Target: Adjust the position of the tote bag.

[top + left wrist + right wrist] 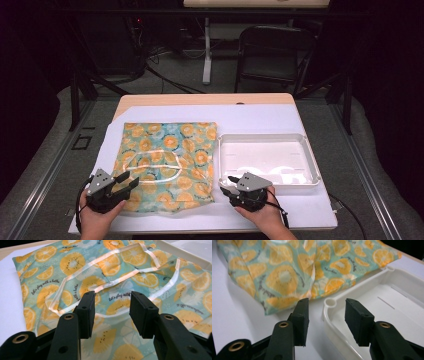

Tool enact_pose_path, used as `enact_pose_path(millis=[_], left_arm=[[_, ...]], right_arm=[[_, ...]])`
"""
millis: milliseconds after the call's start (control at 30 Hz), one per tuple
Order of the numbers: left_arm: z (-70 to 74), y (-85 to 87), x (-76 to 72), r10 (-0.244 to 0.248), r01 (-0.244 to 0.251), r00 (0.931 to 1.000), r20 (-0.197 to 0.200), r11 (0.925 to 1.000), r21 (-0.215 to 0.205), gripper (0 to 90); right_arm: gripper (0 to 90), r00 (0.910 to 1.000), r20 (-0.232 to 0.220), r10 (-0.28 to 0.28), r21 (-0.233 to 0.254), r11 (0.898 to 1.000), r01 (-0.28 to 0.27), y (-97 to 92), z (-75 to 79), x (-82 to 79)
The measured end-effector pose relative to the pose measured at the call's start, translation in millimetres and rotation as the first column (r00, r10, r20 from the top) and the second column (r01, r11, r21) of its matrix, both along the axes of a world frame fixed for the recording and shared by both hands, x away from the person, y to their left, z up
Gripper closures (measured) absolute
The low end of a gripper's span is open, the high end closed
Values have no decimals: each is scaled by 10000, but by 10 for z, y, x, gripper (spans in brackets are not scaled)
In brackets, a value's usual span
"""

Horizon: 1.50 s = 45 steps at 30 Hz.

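Note:
A teal cloth printed with orange slices lies spread flat on the white table cover, with a pale strap looped across its top. My left gripper sits at the cloth's near left corner, jaws open over the fabric with nothing between them. My right gripper rests just off the cloth's near right corner, jaws open and empty, pointing at the near left corner of a white tray.
The empty white plastic tray stands to the right of the cloth. A white sheet covers most of the wooden table. Beyond the far edge are a black folding chair and stand legs on a dark floor.

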State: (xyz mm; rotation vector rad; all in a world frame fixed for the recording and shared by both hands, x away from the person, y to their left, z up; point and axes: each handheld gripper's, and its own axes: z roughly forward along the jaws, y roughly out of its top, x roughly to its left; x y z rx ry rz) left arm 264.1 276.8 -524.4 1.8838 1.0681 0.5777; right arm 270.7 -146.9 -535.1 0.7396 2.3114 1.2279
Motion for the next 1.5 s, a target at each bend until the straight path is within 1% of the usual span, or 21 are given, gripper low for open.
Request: enact_pose_path(millis=[33, 100, 200, 267, 333, 367, 433, 467, 500, 600, 667, 700, 733, 767, 833, 867, 1000, 1100, 1233, 1367, 1500], left_arm=[[-3, 0, 11, 22, -22, 10000, 32, 10000, -74, 549], [-10, -1, 27, 28, -28, 10000, 46, 10000, -44, 549], [-12, -11, 8, 9, -10, 10000, 44, 10000, 22, 549], [3, -14, -20, -12, 12, 9999, 102, 10000, 26, 546], [13, -20, -46, -10, 10, 9999, 172, 10000, -14, 541], [22, -21, -63, -41, 40, 9998, 182, 10000, 43, 540], [27, -24, -92, -72, 69, 9997, 243, 9999, 113, 540], [29, -25, -104, -55, 52, 9996, 285, 9999, 88, 539], [31, -23, -113, -72, 69, 9995, 302, 10000, 72, 539], [28, -9, -131, -52, 50, 9996, 278, 9999, 88, 536], [24, -4, -129, -68, 65, 9996, 274, 9999, 126, 535], [22, -3, -127, -77, 74, 9996, 270, 9999, 142, 534], [21, -4, -125, -83, 80, 9996, 271, 9999, 139, 534], [19, -9, -118, -123, 118, 9996, 261, 9998, 165, 534], [17, -14, -114, -147, 141, 9995, 267, 9997, 213, 533], [15, -19, -113, -177, 172, 9996, 230, 9996, 226, 533], [11, -32, -110, -260, 252, 9994, 217, 9991, 355, 532], [11, -43, -112, -246, 238, 9994, 252, 9992, 316, 532], [11, -53, -102, -299, 290, 9992, 265, 9990, 336, 532], [12, -65, -87, -348, 339, 9990, 279, 9990, 304, 532], [11, -71, -73, -385, 377, 9989, 276, 9988, 298, 532]], right_arm=[[536, 10000, -59, 62, -131, 9999, -63, -5, -8, 3], [532, 9999, -72, 72, -176, 9998, -73, -7, -10, -1], [530, 9998, 76, 209, -233, 9995, -207, -13, -6, -25], [532, 9995, 146, 273, -410, 9988, -267, -2, -8, -24], [533, 9995, 181, 269, -410, 9988, -261, 6, -13, -21], [536, 9995, 141, 286, -426, 9987, -280, 19, -7, -14], [539, 9995, 111, 301, -358, 9989, -297, 21, -4, -12], [547, 9995, 63, 310, -223, 9993, -309, 27, 3, -15], [547, 9995, 63, 310, -223, 9993, -309, 27, 3, -15], [550, 9994, 58, 342, -125, 9993, -341, 47, 15, -24], [551, 9990, 10, 448, -248, 9987, -448, 78, 7, -15], [547, 9980, -84, 619, -332, 9975, -621, 106, -7, -5], [545, 9978, -120, 651, -359, 9972, -654, 121, -14, -5], [541, 9967, -140, 798, -403, 9960, -803, 142, -24, -5], [539, 9965, -142, 828, -447, 9955, -834, 156, -28, -12], [536, 9952, -142, 972, -567, 9936, -979, 173, -28, -25], [526, 9911, 36, 1328, -788, 9881, -1321, 223, -31, -75], [520, 9884, 102, 1512, -950, 9842, -1496, 251, -31, -112], [517, 9878, 114, 1553, -1005, 9830, -1534, 258, -32, -131], [511, 9845, 81, 1753, -1000, 9797, -1736, 263, -34, -153], [501, 9808, -72, 1949, -914, 9766, -1947, 284, -53, -166]])
